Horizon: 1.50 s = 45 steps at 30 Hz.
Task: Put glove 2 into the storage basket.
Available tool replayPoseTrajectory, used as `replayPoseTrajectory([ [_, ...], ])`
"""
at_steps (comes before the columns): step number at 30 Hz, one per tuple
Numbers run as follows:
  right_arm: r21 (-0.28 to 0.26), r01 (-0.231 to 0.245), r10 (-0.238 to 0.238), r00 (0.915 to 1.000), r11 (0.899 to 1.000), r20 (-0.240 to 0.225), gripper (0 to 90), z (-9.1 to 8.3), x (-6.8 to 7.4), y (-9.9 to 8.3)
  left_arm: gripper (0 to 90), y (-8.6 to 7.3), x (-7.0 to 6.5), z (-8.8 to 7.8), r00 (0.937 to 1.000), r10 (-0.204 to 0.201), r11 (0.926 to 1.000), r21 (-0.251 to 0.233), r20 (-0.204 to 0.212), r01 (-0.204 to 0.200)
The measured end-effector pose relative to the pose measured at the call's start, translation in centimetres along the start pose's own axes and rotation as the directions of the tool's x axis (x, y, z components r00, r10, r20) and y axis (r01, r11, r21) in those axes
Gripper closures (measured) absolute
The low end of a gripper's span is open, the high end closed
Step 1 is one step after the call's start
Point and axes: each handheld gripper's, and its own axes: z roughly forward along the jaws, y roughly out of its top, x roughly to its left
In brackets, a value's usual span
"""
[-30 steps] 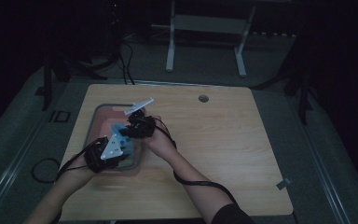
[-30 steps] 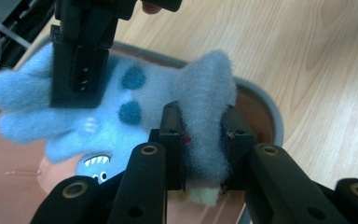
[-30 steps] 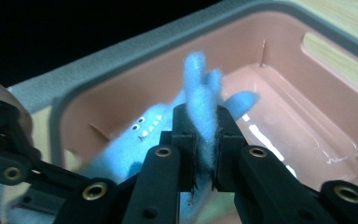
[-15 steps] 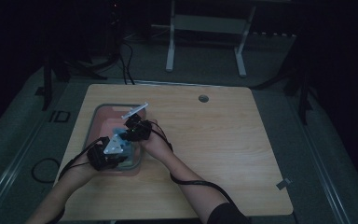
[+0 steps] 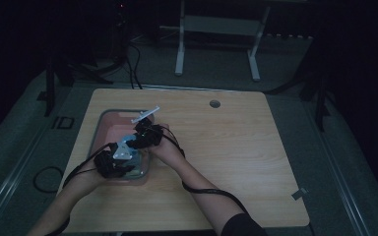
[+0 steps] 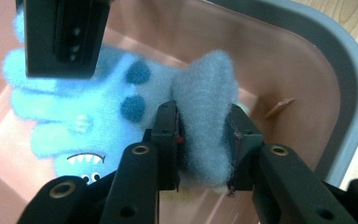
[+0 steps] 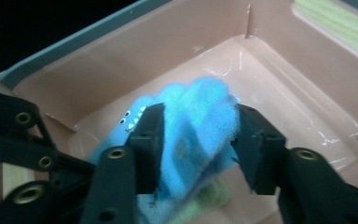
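A fuzzy blue glove (image 6: 98, 112) with dark spots and a toothy monster face lies inside a pink bin with a grey rim (image 5: 98, 128). My left gripper (image 6: 204, 140) is shut on the glove's grey-blue cuff, and its jaws have just been easing open a little. My right gripper (image 7: 199, 144) has just been opening; its jaws stand wide with the blurred blue glove (image 7: 196, 121) between them. In the high view both grippers, left (image 5: 128, 158) and right (image 5: 139, 140), meet over the bin's near right corner. One of the right gripper's fingers (image 6: 60, 37) hangs over the glove's fingers.
The bin sits on the left side of a wooden table (image 5: 256, 162) with a round cable hole (image 5: 214, 103). Something pale green (image 7: 205, 200) lies under the glove. Cables trail from both grippers. A desk frame (image 5: 216, 44) stands on the dark floor beyond.
Both hands have drawn closer together and sunk lower into the bin. The right gripper's tilted grey plate has come down with it.
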Motion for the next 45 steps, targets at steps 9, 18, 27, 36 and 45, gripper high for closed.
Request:
replayPoseTrajectory([
  [9, -0.046, -0.007, 0.005, 0.9993, 0.999, -0.037, 29.9, -2.0, -0.2, -0.3, 29.9, 0.1, 0.6, -0.8, 0.9924, -0.104, 0.9935, -0.054, -0.067, 0.100],
  [18, -0.094, 0.016, -0.024, 0.9968, 0.995, -0.076, 18.7, -5.0, -0.1, -0.3, 2.9, 0.8, 0.9, -2.1, 0.9829, -0.173, 0.9794, -0.116, -0.062, 0.165],
  [27, -0.083, 0.038, -0.046, 0.9952, 0.996, -0.087, 18.3, -6.8, -0.4, -1.9, 2.9, 2.4, -0.6, -2.8, 0.9864, -0.163, 0.9659, -0.207, -0.019, 0.156],
  [36, -0.065, 0.052, -0.056, 0.9969, 0.997, -0.055, 18.2, -8.4, -1.3, -4.9, 3.2, 4.3, -2.6, -2.3, 0.9926, -0.114, 0.9589, -0.257, 0.042, 0.121],
  [45, -0.079, 0.017, -0.021, 0.9988, 0.997, -0.044, 18.3, -10.2, -2.5, -7.8, 3.2, 6.0, -4.4, -1.3, 0.9923, -0.077, 0.9501, -0.295, 0.098, 0.102],
])
